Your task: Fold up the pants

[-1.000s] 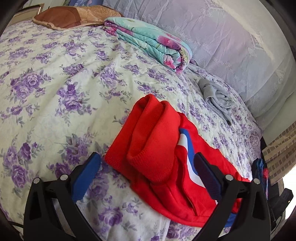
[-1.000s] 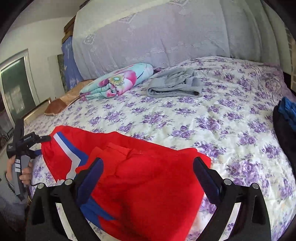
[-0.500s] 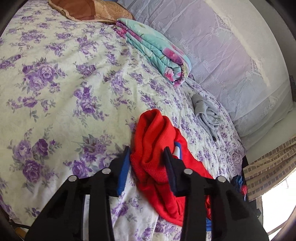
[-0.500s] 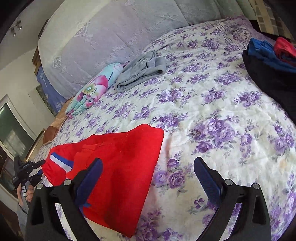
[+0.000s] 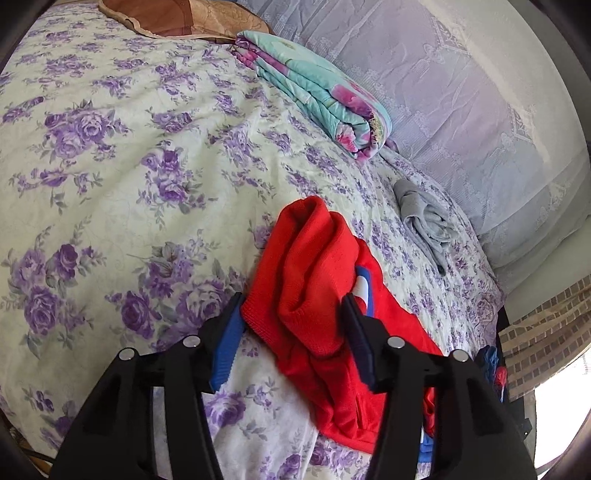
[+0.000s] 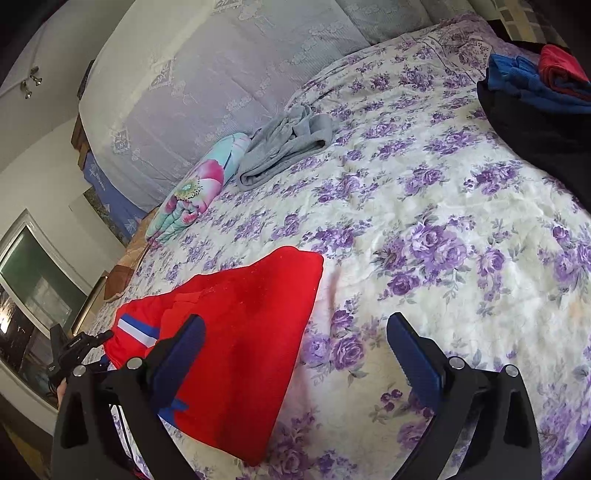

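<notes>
Red pants [image 5: 310, 280] with a white and blue side stripe lie folded on the floral bed. In the left wrist view my left gripper [image 5: 291, 332] straddles the bunched cuff end, and its blue pads stand part open around the cloth without pinching it. In the right wrist view the pants [image 6: 243, 317] lie at lower left with a corner pointing up right. My right gripper [image 6: 295, 354] is wide open and empty, with its left pad over the red cloth and its right pad over bare bedspread. The other handheld gripper [image 6: 74, 350] shows at far left.
A folded floral quilt [image 5: 317, 96] and a crumpled grey garment [image 5: 424, 218] lie near the lace-covered headboard [image 5: 461, 103]. A brown pillow [image 5: 184, 18] is at the far corner. Dark, blue and red clothes [image 6: 535, 88] are piled at the bed's right edge.
My left gripper closed on the red cuff half a second ago and has now opened part way around it. My right gripper stayed open and drew back slightly to the right of the pants.
</notes>
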{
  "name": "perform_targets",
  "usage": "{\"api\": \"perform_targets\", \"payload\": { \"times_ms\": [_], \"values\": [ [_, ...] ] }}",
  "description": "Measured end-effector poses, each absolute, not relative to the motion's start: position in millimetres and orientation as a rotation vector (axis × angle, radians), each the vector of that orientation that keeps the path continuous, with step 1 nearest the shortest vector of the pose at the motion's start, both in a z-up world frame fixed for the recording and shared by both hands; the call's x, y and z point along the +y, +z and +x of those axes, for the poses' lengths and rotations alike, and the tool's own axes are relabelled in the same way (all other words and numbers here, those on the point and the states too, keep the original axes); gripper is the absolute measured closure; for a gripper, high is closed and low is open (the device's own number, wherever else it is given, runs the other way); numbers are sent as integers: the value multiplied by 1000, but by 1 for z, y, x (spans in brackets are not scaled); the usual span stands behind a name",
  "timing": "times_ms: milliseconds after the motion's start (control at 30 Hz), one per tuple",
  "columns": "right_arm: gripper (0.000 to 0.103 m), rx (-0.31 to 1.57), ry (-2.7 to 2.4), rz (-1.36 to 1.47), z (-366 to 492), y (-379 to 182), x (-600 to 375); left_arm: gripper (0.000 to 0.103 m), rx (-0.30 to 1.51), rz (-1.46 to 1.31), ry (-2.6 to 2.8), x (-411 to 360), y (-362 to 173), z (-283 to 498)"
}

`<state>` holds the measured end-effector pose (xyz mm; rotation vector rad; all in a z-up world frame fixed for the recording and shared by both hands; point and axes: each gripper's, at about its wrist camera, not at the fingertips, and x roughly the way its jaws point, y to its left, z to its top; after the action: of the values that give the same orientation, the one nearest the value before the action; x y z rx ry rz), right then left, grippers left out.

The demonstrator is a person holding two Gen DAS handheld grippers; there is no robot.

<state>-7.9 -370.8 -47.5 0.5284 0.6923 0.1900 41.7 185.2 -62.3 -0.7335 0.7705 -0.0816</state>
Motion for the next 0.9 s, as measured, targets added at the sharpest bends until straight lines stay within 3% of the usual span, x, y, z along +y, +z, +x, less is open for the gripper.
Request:
{"api": "perform_targets", "payload": {
  "times_ms": [67, 133, 367, 600, 733, 900],
  "values": [
    [4, 684, 195, 538, -9, -47, -373, 75, 748, -751, -99, 188, -57, 40],
    [4, 680, 197, 546, -10, -47, -374, 80, 720, -702, -117, 179, -38, 38],
    [4, 666, 198, 564, -12, -47, -377, 84, 573, -371, -249, 86, 46, 22],
    [4, 615, 186, 629, -26, -43, -396, 84, 496, -170, -492, -29, 97, 10],
    [4, 578, 164, 655, -38, -40, -412, 84, 543, -36, -658, -113, 85, 7],
    [4, 536, 118, 706, -49, -39, -438, 83, 723, 137, -772, -204, 9, 6]
  ]
}}
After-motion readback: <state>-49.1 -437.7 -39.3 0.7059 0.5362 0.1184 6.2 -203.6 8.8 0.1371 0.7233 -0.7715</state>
